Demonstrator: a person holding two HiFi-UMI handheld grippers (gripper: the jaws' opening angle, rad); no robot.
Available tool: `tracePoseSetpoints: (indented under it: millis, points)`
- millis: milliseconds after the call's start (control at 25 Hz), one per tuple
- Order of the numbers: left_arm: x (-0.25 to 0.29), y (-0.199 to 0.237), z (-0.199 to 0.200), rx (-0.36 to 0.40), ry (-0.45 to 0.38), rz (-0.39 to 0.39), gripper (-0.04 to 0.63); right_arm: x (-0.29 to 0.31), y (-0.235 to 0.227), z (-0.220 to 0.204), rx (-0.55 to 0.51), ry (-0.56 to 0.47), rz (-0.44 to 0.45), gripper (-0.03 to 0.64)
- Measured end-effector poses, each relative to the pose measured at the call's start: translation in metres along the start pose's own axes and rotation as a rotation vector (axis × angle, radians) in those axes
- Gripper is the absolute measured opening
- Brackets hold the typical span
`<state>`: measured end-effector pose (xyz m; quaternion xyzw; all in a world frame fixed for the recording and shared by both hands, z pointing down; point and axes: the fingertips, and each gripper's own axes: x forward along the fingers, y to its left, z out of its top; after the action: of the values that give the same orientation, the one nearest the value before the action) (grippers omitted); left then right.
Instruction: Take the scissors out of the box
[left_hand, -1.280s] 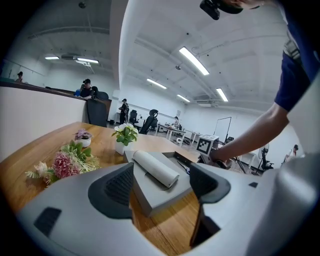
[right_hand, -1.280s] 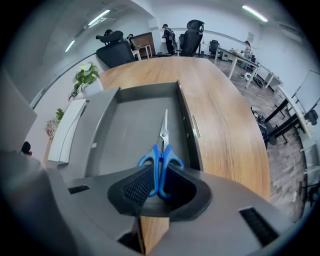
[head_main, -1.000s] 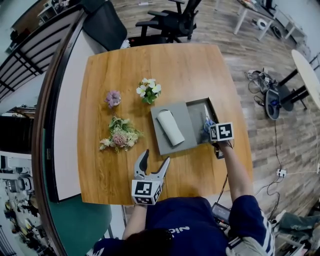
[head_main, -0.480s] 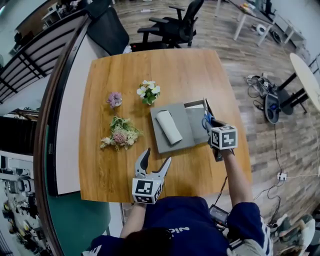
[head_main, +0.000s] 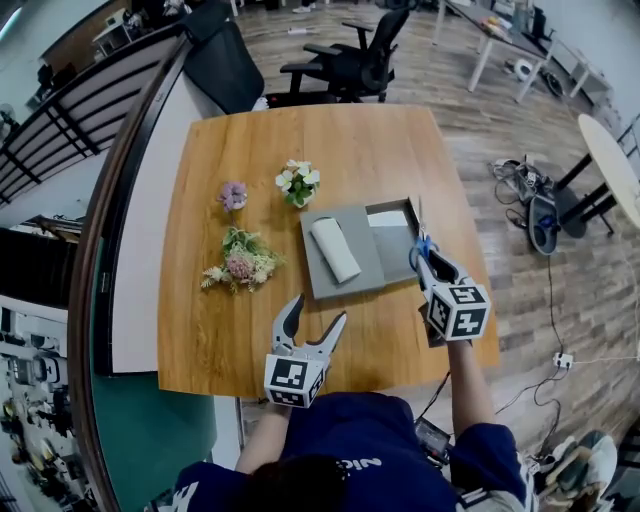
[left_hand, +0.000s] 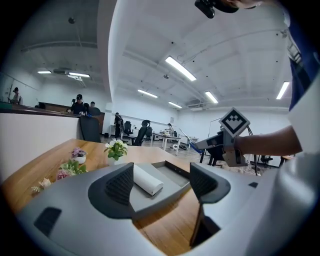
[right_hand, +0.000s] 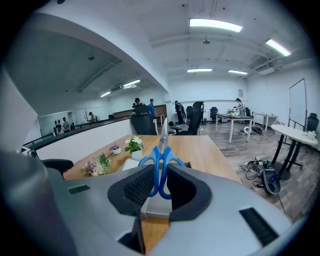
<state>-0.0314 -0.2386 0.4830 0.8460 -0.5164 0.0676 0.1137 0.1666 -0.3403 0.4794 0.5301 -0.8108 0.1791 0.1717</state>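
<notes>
The blue-handled scissors (head_main: 421, 245) hang above the right edge of the grey box (head_main: 343, 268), blades pointing away from me. My right gripper (head_main: 429, 262) is shut on the handles. In the right gripper view the blue loops (right_hand: 161, 169) sit between the dark pads (right_hand: 139, 186) and the blade (right_hand: 164, 131) sticks up past them. The box's open compartment (head_main: 394, 240) lies below, and a white roll (head_main: 335, 251) rests on the lid part. My left gripper (head_main: 316, 327) stands open near the table's front edge with nothing in it; its own view shows the roll (left_hand: 148, 181) beyond its jaws.
On the wooden table (head_main: 380, 140), a small pot of white flowers (head_main: 298, 183), a purple flower (head_main: 232, 194) and a loose bouquet (head_main: 239, 265) sit left of the box. Office chairs (head_main: 350, 60) stand beyond the far edge. Cables (head_main: 520, 165) lie on the floor at right.
My right gripper has lifted the scissors up out of the box compartment and drawn them toward me. The left gripper has risen slightly and stays open.
</notes>
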Motion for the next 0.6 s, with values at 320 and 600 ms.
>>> tracePoseSetpoints:
  millis: [320,600]
  points:
    - [-0.014,-0.034,0.002,0.038,-0.039,-0.009,0.347,-0.078,0.010,-0.027,0.024,-0.147,-0.032,0.094]
    - [-0.025,-0.057,-0.017,0.052,-0.016,-0.015,0.345,-0.130,0.009,-0.078,0.083,-0.203,-0.088,0.094]
